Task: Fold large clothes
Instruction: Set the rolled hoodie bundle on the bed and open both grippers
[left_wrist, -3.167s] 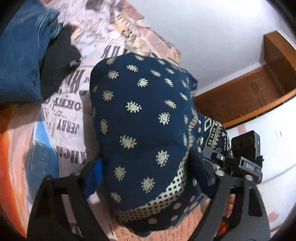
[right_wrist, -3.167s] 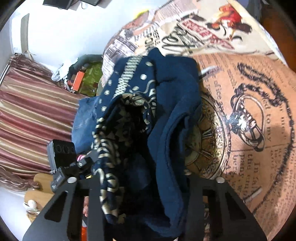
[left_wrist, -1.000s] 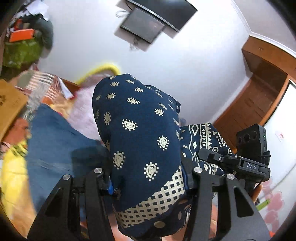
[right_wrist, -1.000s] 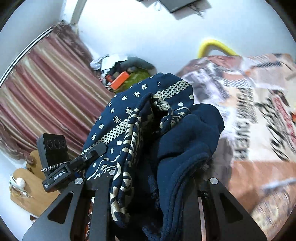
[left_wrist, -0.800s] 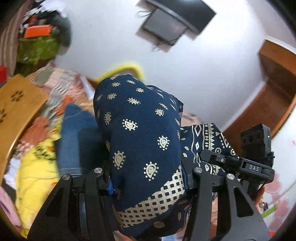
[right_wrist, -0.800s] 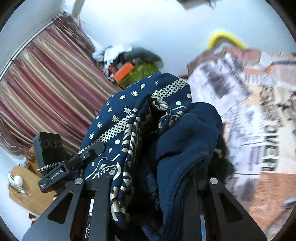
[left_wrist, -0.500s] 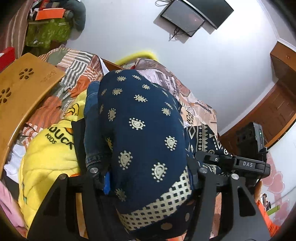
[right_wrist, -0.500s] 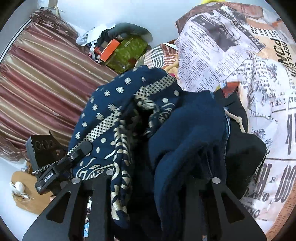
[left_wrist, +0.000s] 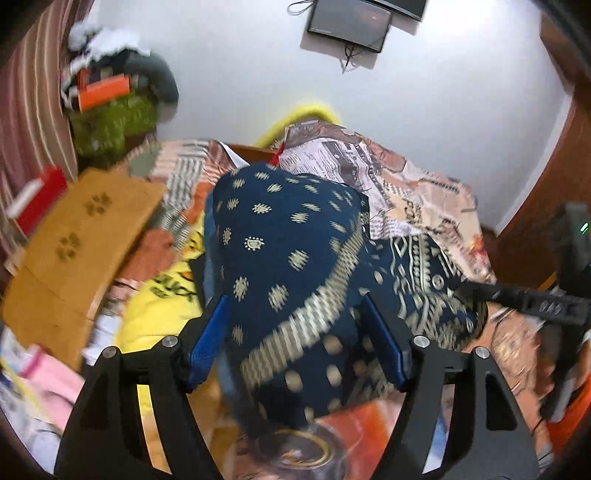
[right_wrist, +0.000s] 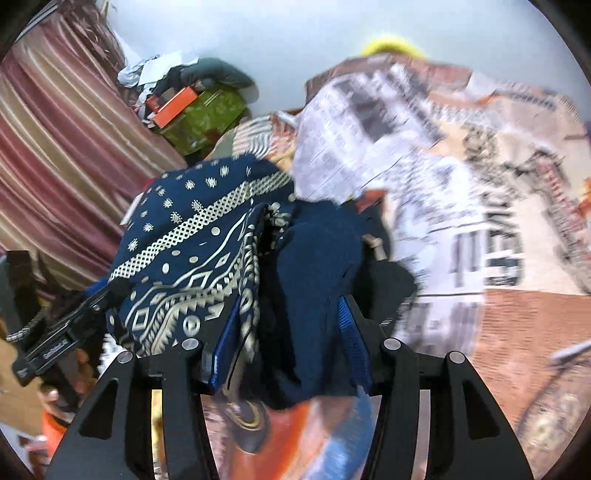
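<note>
Navy patterned garment bundled on the bed near its headboard edge, between the opening jaws of left gripper and right gripper, neither pressing it.

A lived-in bedroom at home: a bed under a newspaper-print cover fills the middle, a flat screen hangs on the white wall, striped maroon curtains drape one side, and clothes and boxes are heaped in the corner beside a wooden lap tray.
</note>
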